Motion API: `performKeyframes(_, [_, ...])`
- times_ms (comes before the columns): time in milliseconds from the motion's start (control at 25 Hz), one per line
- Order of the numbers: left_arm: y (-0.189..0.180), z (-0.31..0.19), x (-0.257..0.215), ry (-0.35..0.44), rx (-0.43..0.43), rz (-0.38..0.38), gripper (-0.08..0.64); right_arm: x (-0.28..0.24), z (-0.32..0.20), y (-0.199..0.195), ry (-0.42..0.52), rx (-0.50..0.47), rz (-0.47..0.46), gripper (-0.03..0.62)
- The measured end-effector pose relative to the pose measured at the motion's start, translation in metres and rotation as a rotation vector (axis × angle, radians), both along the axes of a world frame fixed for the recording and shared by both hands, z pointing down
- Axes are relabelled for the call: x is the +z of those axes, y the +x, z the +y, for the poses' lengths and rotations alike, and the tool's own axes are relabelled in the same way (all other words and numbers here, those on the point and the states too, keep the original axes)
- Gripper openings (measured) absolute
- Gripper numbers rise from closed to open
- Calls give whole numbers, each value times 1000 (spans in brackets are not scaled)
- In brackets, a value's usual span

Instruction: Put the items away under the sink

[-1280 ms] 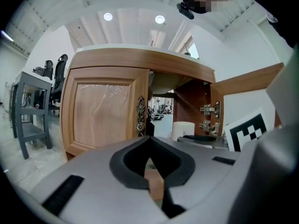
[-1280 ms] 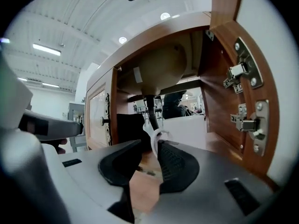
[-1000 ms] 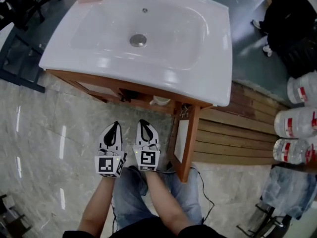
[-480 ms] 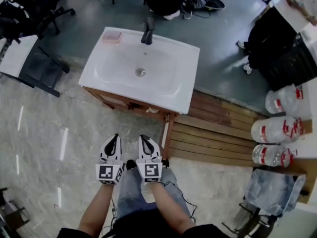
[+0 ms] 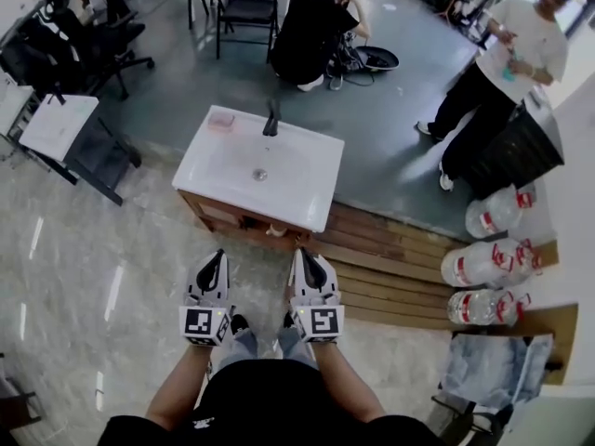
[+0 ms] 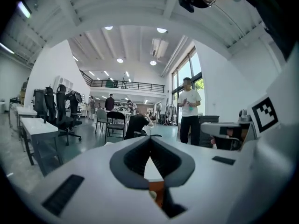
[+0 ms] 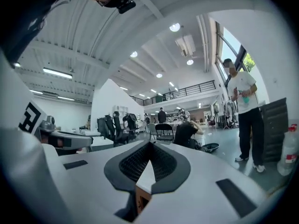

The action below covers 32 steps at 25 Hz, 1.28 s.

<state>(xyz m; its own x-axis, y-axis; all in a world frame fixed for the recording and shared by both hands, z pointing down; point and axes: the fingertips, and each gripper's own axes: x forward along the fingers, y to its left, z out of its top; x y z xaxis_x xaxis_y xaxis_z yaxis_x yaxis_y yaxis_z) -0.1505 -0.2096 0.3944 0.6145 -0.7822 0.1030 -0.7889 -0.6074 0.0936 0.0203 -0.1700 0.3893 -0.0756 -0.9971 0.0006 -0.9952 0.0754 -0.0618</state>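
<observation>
The white sink [image 5: 223, 170] sits on its wooden cabinet [image 5: 228, 215] in the middle of the head view, far below me. It has a black faucet [image 5: 271, 119] and a pink soap dish [image 5: 221, 119]. A small white item [image 5: 275, 231] shows under the sink's front edge. My left gripper [image 5: 213, 256] and right gripper [image 5: 302, 254] are held side by side well above the floor, in front of the cabinet. Both are shut with nothing between their jaws. The left gripper [image 6: 150, 139] and the right gripper [image 7: 150, 146] each point level across the room, pads touching.
Three big water bottles [image 5: 488, 263] lie to the right on a wooden slat platform [image 5: 390, 258]. A person [image 5: 502, 72] stands beyond them and another [image 5: 311, 35] crouches behind the sink. A black bin [image 5: 516, 161], chairs [image 5: 244, 7] and a white table [image 5: 56, 124] ring the area.
The view has risen a lot: the sink has shrunk from filling the top of the picture to a small unit far below. Both grippers rose too, and the right one moved apart from the left.
</observation>
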Motion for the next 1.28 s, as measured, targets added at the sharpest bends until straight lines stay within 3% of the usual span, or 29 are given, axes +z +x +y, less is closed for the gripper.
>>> performKeyframes(160, [-7,23,-54,65,10,21,6,-56,38,17,51,-7,43,12])
performKeyframes(360, [-24,44,-84,118,-23,12,6,-73,76,42,51,48,63,12])
performKeyframes(600, [-30,46,-90,141,-40,15,6,-77,92,58,82,116,78,11])
performKeyframes(1280, [-25,50,-95,165,-18,22,6,-86,100,54,102,116,80,11])
